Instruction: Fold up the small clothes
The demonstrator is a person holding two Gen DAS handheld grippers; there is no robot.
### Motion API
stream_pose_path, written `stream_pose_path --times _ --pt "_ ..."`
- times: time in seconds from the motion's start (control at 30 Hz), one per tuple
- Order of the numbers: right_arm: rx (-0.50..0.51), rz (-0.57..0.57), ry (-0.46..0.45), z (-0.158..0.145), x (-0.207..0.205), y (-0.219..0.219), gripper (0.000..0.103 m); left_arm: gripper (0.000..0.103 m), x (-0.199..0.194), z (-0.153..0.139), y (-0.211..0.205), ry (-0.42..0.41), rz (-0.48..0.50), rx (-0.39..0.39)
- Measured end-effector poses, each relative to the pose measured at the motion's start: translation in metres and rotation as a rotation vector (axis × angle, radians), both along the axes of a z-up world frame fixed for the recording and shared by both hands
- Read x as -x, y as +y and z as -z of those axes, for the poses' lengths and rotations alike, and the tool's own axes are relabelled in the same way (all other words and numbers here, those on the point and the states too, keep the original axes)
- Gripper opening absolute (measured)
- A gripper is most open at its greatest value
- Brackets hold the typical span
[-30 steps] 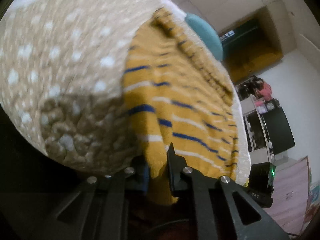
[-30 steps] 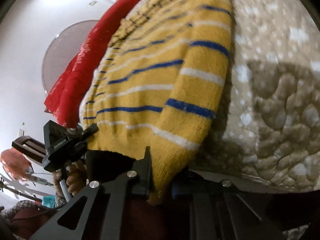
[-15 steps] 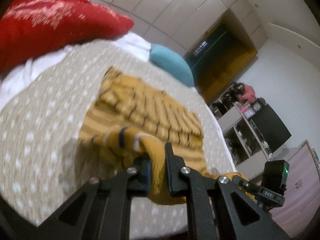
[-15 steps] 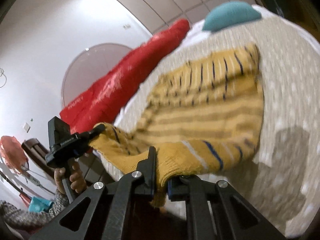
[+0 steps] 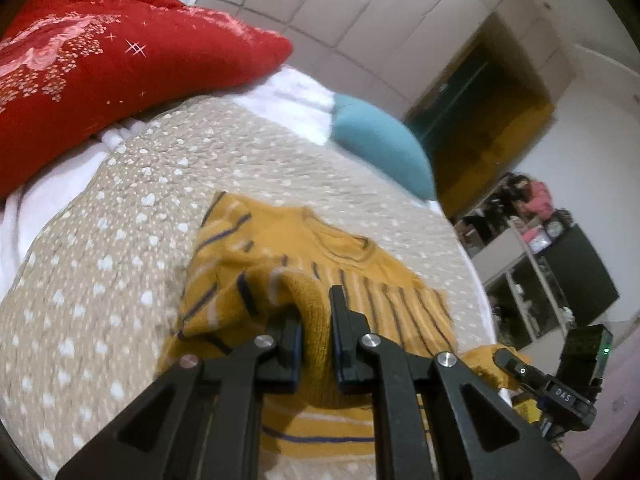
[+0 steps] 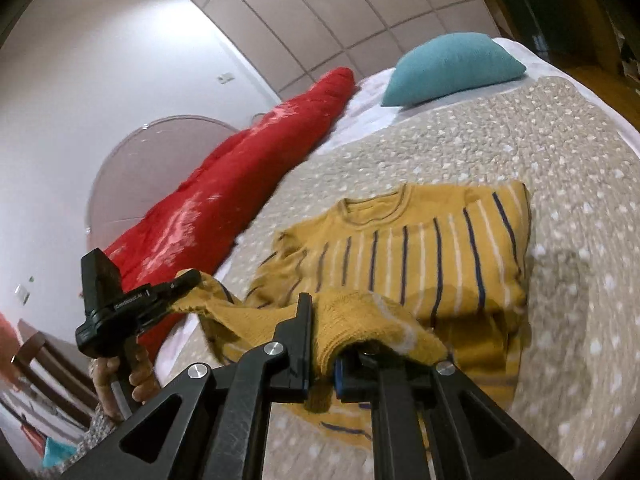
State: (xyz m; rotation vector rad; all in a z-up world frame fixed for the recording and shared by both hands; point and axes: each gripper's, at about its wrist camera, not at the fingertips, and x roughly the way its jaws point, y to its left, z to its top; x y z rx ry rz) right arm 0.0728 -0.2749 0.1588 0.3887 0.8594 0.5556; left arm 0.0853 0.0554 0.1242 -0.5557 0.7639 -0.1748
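The room was a bedroom with white walls and a panelled wardrobe [image 5: 360,32]; a bed [image 6: 560,240] under a beige dotted quilt took up most of both views. A red duvet [image 5: 100,64] lay bunched along the bed's far-left side, and a teal pillow [image 6: 452,68] sat at the head.

A mustard sweater [image 6: 420,248] with thin navy and white stripes lay flat near the middle of the quilt. Its round neck pointed toward the teal pillow, so its long axis ran from the head of the bed toward the grippers, with the stripes running along that same line. The hem end was lifted off the quilt and drawn back over the body.

The left gripper [image 5: 316,344] was clamped narrow on a bunched fold of the hem, knit squeezed between its pads. The right gripper [image 6: 324,356] was likewise pinched on the hem, the fabric draped over its right finger and hiding that pad.

The left view alone showed shelves [image 5: 532,264] and a dark doorway [image 5: 472,120] past the bed's right side, with the right gripper's tip at the lower right gripping yellow knit. The right view alone showed the whole neckline, an arched panel [image 6: 152,168] on the wall, and a hand [image 6: 120,376] holding the left gripper's handle at the left edge.
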Motion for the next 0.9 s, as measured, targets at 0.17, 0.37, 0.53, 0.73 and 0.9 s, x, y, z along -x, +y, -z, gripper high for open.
stream_pose_path --times 0.17,0.37,0.53,0.73,0.9 --pt "0.01 0.028 0.068 0.022 -0.055 0.003 0.009 0.011 -0.051 0.025 0.007 0.087 -0.029 -0.004" --pt "0.035 0.07 0.167 0.061 -0.104 -0.001 0.01 0.013 -0.1 0.062 0.007 0.211 -0.022 -0.008" --pt "0.018 0.101 0.24 0.088 -0.132 -0.009 0.01 0.019 -0.123 0.074 0.01 0.235 -0.034 0.041" --pt "-0.07 0.114 0.311 0.103 -0.162 -0.021 0.025 0.042 -0.141 0.086 0.024 0.208 -0.044 0.194" --pt "-0.189 0.167 0.385 0.122 -0.183 -0.039 0.041 0.046 -0.148 0.103 0.047 0.211 -0.078 0.368"
